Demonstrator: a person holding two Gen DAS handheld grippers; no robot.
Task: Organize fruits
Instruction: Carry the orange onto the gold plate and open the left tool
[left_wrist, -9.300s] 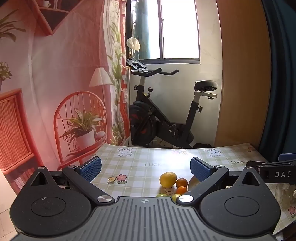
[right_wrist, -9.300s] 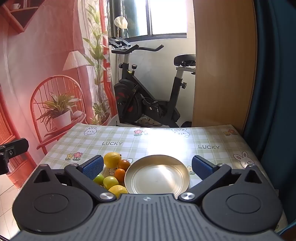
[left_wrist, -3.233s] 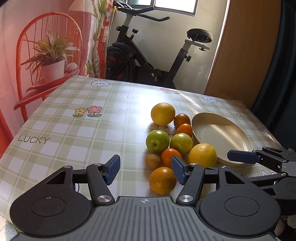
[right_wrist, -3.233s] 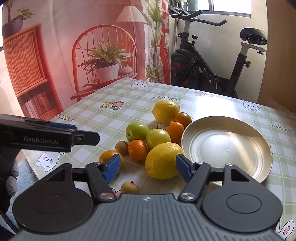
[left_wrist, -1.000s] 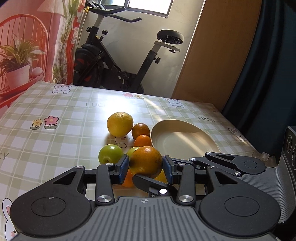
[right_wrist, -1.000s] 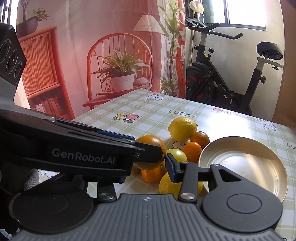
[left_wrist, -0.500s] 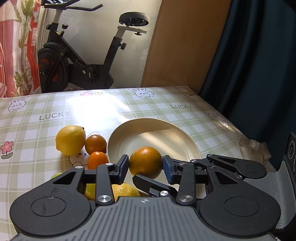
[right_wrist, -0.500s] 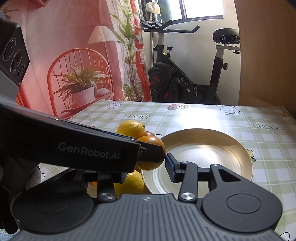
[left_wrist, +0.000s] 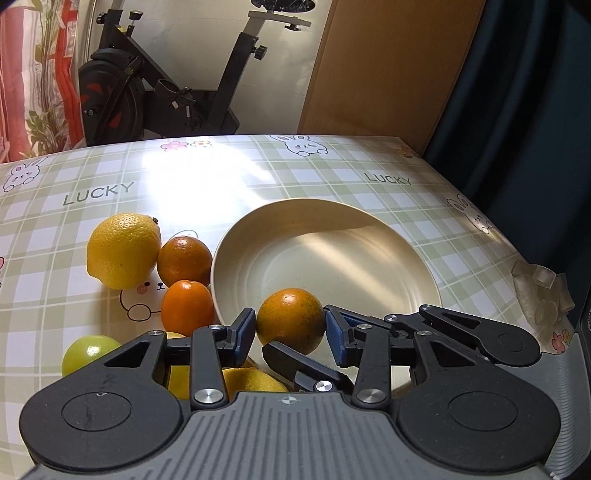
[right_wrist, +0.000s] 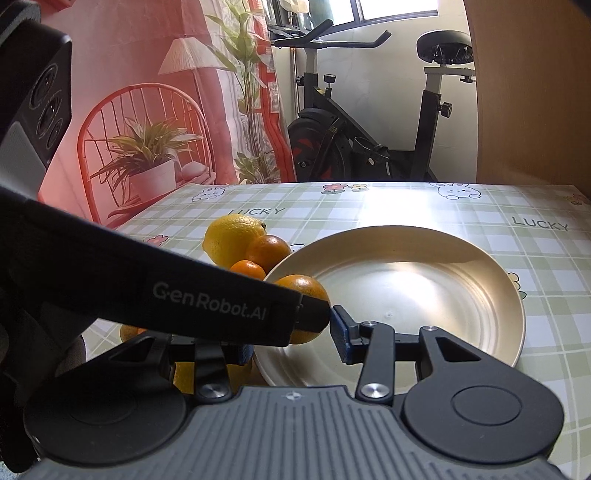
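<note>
1. One round orange with dark speckles (left_wrist: 290, 319) sits gripped between the blue pads of the left gripper (left_wrist: 290, 335), just over the near rim of the single cream-gold round plate (left_wrist: 369, 258), whose dish holds nothing else.
2. The right gripper (right_wrist: 295, 341) hangs beside it with its pads spread apart and nothing between them; the left tool's black arm crosses over one of its fingers.
3. Left of the plate I count one big yellow lemon (left_wrist: 123, 251), two small oranges, a darker one (left_wrist: 184, 261) touching the lemon and a brighter one (left_wrist: 188, 307) in front of it, and one green apple (left_wrist: 90, 352).
4. More yellow fruit (left_wrist: 247, 380) peeks from under the left tool; one piece or two, I cannot say.
5. Everything rests on a table under a glossy green-checked cloth (left_wrist: 332, 177) printed with rabbits, flowers and "LUCKY".
6. Behind it stand one black exercise bike (right_wrist: 369, 140), a wooden panel (left_wrist: 388, 62), a dark blue curtain (left_wrist: 524, 92), and a pink backdrop (right_wrist: 147, 92) printed with a chair and a potted plant.
</note>
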